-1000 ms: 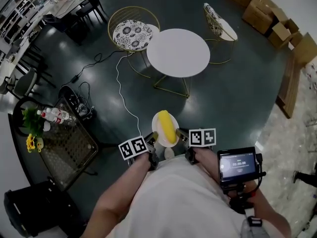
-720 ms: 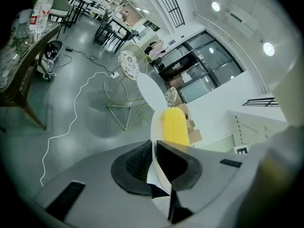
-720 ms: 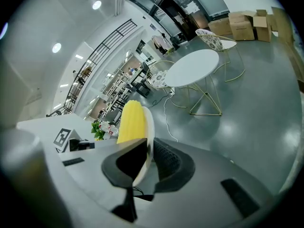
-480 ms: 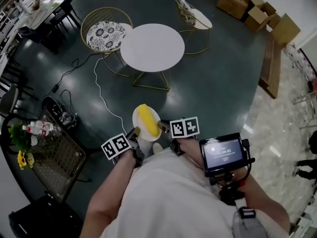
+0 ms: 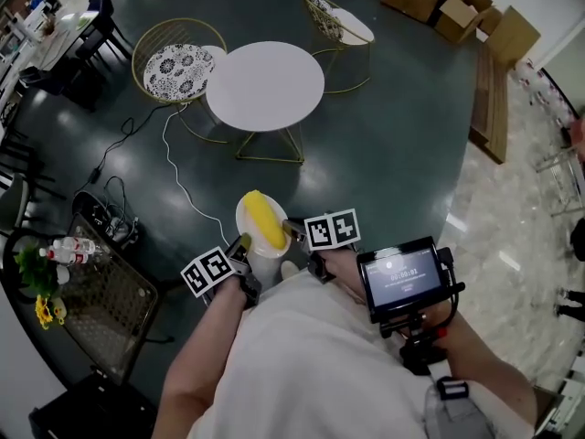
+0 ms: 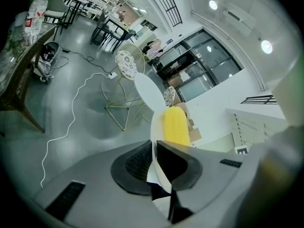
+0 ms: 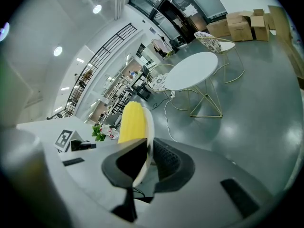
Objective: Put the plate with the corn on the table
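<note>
A white plate carrying a yellow corn cob is held in the air in front of the person, above the dark floor. My left gripper is shut on the plate's left rim and my right gripper is shut on its right rim. In the left gripper view the plate's edge sits clamped between the jaws with the corn beyond. The right gripper view shows the plate rim pinched and the corn beside it. The round white table stands some way ahead.
Two gold wire chairs flank the table. A white cable runs across the floor. A dark mesh table with bottles and flowers is at the left. Cardboard boxes lie at the far right. A screen device hangs on the right arm.
The view has shifted: the table and chairs now sit further left and slightly nearer. Both grippers keep their hold on the plate, which stays level with the corn on it.
</note>
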`<state>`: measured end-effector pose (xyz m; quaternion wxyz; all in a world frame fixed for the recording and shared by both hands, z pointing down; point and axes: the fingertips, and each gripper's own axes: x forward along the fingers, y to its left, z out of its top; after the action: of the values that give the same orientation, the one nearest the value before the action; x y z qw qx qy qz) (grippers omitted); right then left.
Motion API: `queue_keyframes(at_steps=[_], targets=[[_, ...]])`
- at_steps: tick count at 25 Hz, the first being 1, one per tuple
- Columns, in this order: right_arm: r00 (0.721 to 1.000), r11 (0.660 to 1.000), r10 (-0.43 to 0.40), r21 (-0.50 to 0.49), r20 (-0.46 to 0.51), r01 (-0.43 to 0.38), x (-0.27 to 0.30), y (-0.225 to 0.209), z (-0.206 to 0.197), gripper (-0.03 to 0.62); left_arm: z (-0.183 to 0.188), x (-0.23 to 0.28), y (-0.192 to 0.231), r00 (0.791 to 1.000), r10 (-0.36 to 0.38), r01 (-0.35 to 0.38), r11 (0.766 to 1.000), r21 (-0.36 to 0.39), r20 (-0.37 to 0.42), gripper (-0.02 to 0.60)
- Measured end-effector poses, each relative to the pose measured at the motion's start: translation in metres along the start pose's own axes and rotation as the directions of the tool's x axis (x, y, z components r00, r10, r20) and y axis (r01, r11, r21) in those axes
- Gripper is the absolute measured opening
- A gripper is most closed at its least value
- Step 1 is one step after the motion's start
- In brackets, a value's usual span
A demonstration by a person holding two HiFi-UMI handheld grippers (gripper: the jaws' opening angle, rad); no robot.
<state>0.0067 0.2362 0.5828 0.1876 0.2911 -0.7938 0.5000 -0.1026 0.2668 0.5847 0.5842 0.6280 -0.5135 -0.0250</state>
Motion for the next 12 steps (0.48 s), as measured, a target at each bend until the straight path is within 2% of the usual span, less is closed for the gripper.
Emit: queue_keyframes(at_steps=[12], targets=[[1.000,1.000,0.012,0.022,0.015,-0.012,0.0013,0.0006,0.0002,0.048,0.0022,0.0001,0.0013,1.000,0.003,-0.003,1.000,0.019,-0.003,0.035]])
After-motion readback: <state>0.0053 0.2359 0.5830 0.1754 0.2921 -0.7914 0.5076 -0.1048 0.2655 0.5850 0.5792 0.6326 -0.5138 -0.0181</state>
